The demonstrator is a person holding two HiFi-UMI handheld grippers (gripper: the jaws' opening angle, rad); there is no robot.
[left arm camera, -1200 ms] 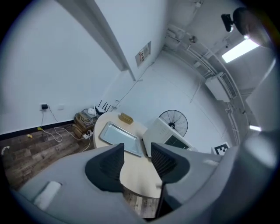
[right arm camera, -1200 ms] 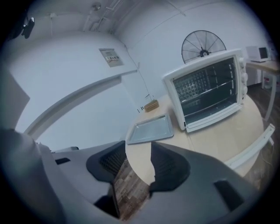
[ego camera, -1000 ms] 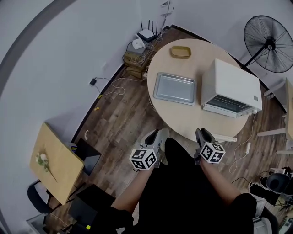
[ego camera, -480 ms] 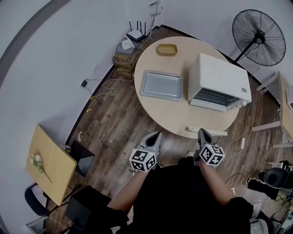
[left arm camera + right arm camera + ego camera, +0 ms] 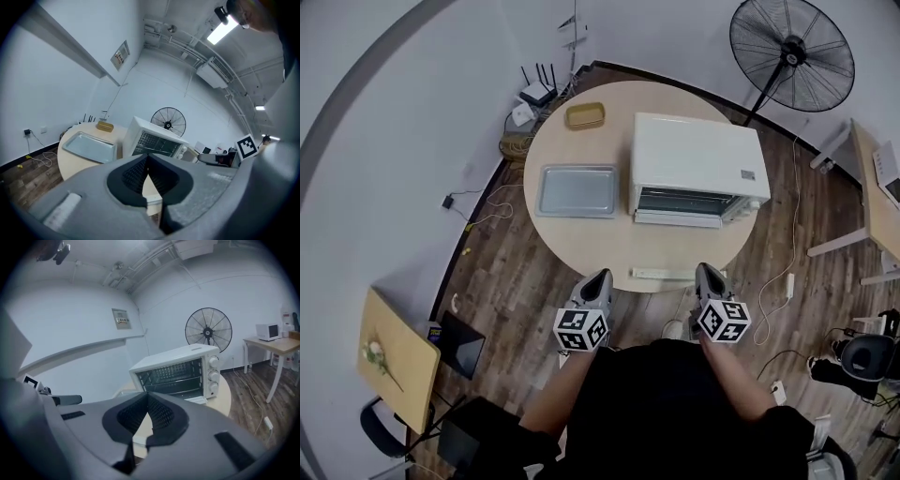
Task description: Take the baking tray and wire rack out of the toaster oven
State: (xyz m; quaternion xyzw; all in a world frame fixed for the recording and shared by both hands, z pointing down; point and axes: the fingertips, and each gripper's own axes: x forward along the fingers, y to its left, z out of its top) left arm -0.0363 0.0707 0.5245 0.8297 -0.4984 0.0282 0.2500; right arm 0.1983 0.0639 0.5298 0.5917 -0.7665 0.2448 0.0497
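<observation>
1. The left gripper [image 5: 147, 157] is recorded with its jaws pressed together; nothing is held between the pads.
2. The right gripper [image 5: 148, 397] is likewise found closed, with nothing between its jaws.
3. In the head view, the left gripper [image 5: 599, 279] and the right gripper [image 5: 706, 275] are seen side by side at the near edge of the round tabletop [image 5: 600, 246]. Both are pointed towards it and touch nothing.
4. A white power strip [image 5: 661, 274] is noted on the tabletop between the two gripper tips.
5. The toaster oven [image 5: 694, 155] is placed further back on the right half of the tabletop, well apart from both grippers, with its front turned towards them. Its door appears to be folded down.
6. The wire rack [image 5: 176, 382] is observed inside the oven cavity.
7. The baking tray [image 5: 577, 190] is located outside the oven, lying flat on the tabletop just beside the oven's left wall. It is empty.
8. A small yellow dish [image 5: 585, 115] is recorded at the far edge of the tabletop, beyond the tray.
9. A standing fan [image 5: 792, 54] is seen on the wooden floor [image 5: 511, 281] behind the oven.
</observation>
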